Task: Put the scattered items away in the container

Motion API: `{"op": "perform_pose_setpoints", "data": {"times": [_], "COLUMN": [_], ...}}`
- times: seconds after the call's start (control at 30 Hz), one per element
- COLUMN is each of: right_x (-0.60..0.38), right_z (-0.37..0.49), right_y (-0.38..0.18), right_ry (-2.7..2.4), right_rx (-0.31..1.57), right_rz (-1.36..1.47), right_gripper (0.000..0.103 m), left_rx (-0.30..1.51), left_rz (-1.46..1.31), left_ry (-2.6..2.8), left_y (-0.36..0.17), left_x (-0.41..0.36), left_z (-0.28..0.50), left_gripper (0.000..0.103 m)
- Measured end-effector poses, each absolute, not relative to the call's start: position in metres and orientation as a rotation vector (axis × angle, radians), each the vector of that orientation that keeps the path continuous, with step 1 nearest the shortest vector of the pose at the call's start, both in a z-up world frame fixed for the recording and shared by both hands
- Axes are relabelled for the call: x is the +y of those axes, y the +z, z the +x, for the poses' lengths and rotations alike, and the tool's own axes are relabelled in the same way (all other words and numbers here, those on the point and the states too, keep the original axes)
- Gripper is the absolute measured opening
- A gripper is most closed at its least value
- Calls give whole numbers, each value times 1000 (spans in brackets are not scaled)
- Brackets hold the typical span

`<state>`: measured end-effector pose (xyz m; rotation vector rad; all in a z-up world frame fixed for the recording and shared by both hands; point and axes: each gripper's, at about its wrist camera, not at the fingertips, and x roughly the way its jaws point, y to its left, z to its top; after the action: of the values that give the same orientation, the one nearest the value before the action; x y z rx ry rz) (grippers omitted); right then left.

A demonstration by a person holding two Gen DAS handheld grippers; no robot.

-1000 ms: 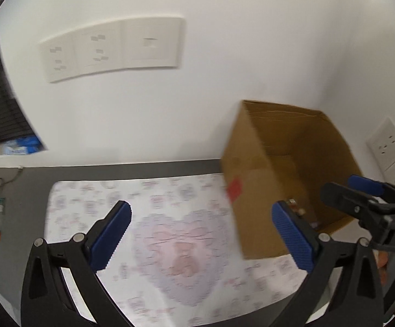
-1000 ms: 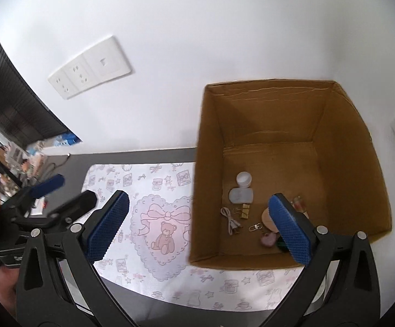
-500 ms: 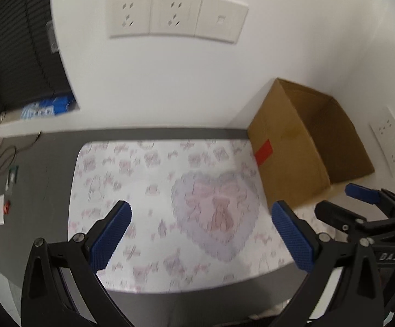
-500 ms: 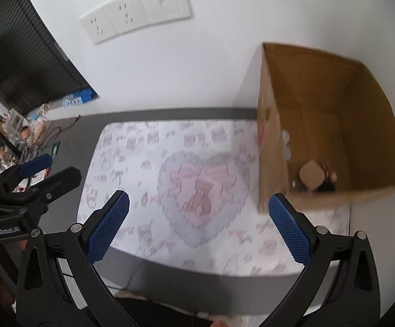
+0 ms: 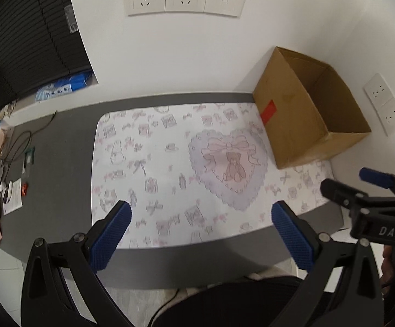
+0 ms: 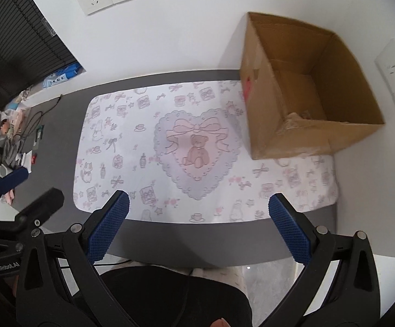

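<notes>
Scattered items are nowhere to be seen on the printed mat [image 5: 170, 163] in either wrist view, so the job looks finished or very near it, and the step in hand is best judged a final check.

At the far left of the grey desk [image 5: 61, 150], beyond the mat's edge, lies a clutter of cables and papers [image 5: 12, 169]; whether any of it belongs to the task cannot be told. The left gripper [image 5: 200, 234] is held above the desk's near edge with its blue pads far apart and nothing between them. Its left pad [image 5: 110, 239] and right pad both show bare faces. At the mat's middle is only the printed heart with a bear [image 5: 230, 163], flat artwork and not a thing to pick up.

The right gripper [image 6: 197, 229] is also held wide open and empty, over the near edge. To the right, the cardboard box [image 6: 293, 141] stands upright on the mat's right end, against the wall corner. Its floor is mostly hidden by its near wall, so its contents cannot be made out.

To close well, the person should probably scan the mat's edges and look down into the box from above before stopping.
</notes>
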<state>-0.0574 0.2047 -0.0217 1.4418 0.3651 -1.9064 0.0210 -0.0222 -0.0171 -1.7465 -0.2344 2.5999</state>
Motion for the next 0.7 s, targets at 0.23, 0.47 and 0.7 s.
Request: {"op": "perform_pose_setpoints", "data": {"times": [0.23, 0.47, 0.7], "right_x": [217, 218, 213], "right_z": [-69, -91, -111], "right_y": [13, 35, 55], "right_ry": [-1935, -1962, -1952], "right_rx": [358, 362, 352], "right_rz": [1416, 1385, 1346], "right_gripper": [103, 103, 103], "left_rx": [-201, -248, -249], "left_rz": [-1740, -1812, -1834], "left_ry": [2656, 2636, 2648], "left_y": [8, 24, 41], "left_x": [-9, 2, 8], "left_z": [11, -12, -28], "left_gripper": [102, 102, 102]}}
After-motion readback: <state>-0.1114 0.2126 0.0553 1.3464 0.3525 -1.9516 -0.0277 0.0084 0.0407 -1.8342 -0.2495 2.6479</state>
